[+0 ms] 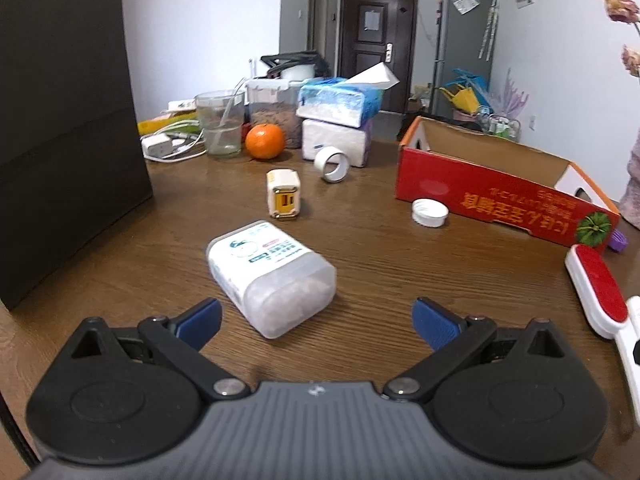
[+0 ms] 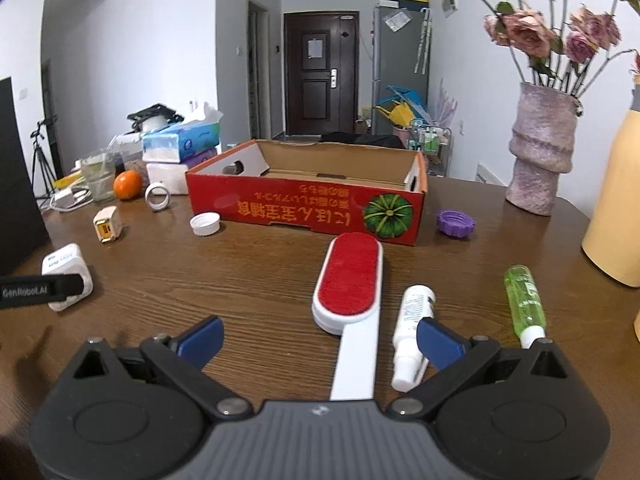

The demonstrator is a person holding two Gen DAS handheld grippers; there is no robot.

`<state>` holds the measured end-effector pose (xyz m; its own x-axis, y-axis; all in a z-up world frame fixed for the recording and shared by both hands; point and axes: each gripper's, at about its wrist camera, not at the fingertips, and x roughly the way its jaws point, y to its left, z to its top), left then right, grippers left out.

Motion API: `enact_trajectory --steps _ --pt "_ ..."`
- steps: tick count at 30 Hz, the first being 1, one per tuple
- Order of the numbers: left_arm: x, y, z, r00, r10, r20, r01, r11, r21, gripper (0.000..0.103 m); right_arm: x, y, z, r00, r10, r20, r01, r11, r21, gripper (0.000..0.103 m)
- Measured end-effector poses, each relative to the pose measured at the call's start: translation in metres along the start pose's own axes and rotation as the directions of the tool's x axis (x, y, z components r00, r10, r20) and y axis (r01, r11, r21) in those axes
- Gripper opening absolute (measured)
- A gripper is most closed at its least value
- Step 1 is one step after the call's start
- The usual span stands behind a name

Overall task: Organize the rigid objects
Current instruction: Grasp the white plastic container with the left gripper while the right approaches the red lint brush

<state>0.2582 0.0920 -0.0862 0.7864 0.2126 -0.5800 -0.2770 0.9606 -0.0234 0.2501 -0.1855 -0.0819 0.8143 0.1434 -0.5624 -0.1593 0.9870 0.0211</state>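
The left gripper [image 1: 316, 320] has its jaws spread wide, just short of a white plastic bottle [image 1: 270, 276] lying on its side on the wooden table [image 1: 380, 240]. Beyond it lie a plug adapter [image 1: 283, 195], a tape ring [image 1: 332, 165] and a white cap [image 1: 430, 212]. The red box [image 2: 308, 204] stands open. The right gripper [image 2: 318, 340] is likewise spread, straddling the lint brush [image 2: 348, 284] handle; a white spray bottle [image 2: 412, 320] and a green bottle [image 2: 525, 304] lie beside it.

Both tongs look alike: left tongs [image 1: 316, 322] and right tongs [image 2: 319, 340] have blue ribbed pads on black linkage arms, silver pivot screws, round black discs and a ridged grey body.
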Motion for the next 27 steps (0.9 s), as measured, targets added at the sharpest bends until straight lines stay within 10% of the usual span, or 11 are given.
enact_trajectory --steps 27 --pt "0.066 0.021 0.027 0.982 0.14 -0.124 -0.153 0.983 -0.102 0.103 0.078 0.002 0.035 0.998 0.003 -0.069 -0.001 1.0 0.03 0.102"
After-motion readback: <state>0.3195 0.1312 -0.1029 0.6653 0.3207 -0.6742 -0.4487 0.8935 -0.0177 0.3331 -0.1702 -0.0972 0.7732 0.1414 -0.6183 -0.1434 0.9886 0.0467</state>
